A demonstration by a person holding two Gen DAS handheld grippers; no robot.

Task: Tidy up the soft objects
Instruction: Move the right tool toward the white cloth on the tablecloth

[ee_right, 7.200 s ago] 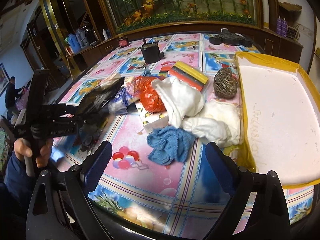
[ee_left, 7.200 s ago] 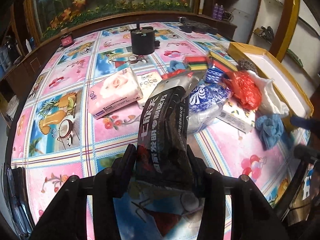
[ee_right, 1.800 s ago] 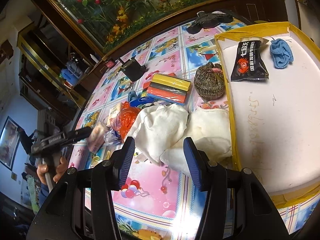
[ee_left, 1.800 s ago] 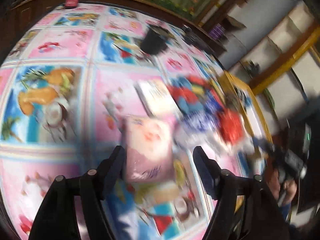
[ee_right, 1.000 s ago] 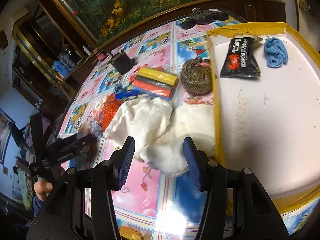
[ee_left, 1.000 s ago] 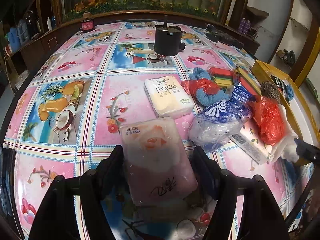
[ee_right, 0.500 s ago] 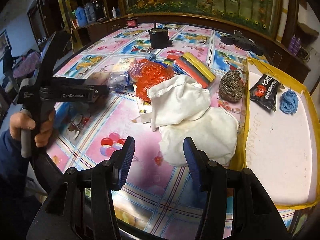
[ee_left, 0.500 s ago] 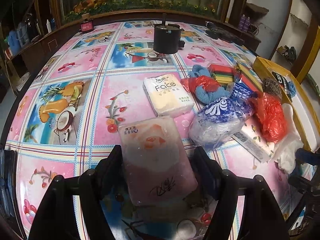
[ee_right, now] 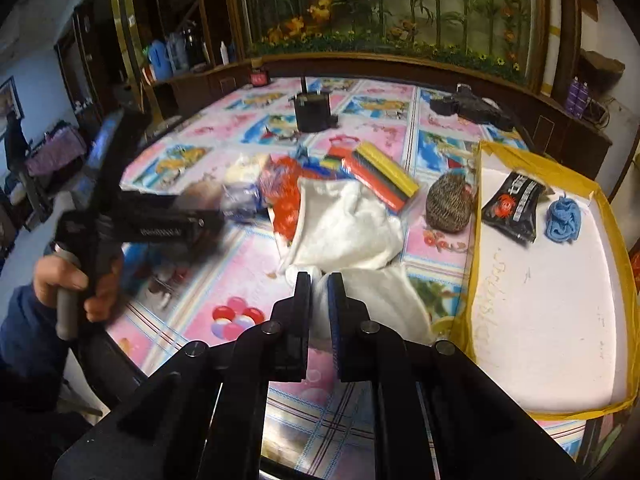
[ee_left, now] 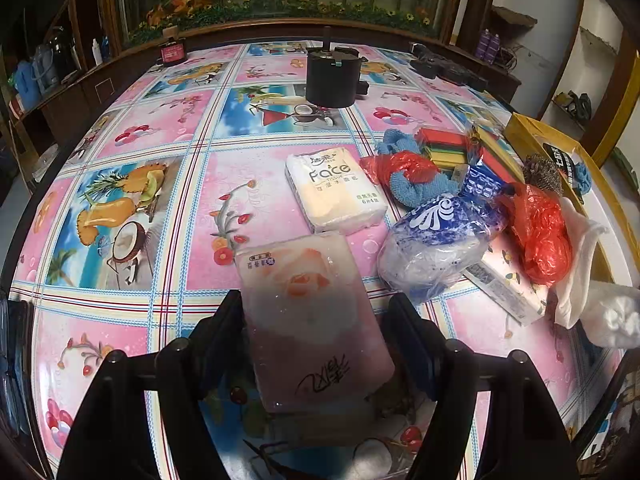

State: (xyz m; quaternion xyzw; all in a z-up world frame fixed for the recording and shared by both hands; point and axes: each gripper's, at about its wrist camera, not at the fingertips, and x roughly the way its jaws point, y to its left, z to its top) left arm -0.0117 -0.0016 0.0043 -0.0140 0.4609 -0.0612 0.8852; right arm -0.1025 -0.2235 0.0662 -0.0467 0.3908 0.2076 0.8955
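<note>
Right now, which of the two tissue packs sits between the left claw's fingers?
The pink tissue pack with the flower print; the left claw straddles it. The white Face tissue pack lies farther out on the table, untouched.

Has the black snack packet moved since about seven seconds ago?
Yes. The black snack packet was in the left hand-held gripper over the table; it now lies inside the yellow-rimmed box, beside the blue cloth.

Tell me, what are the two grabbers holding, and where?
The left gripper holds the pink tissue pack by its long sides. The right gripper has just closed on a fold of the white cloth.
</note>
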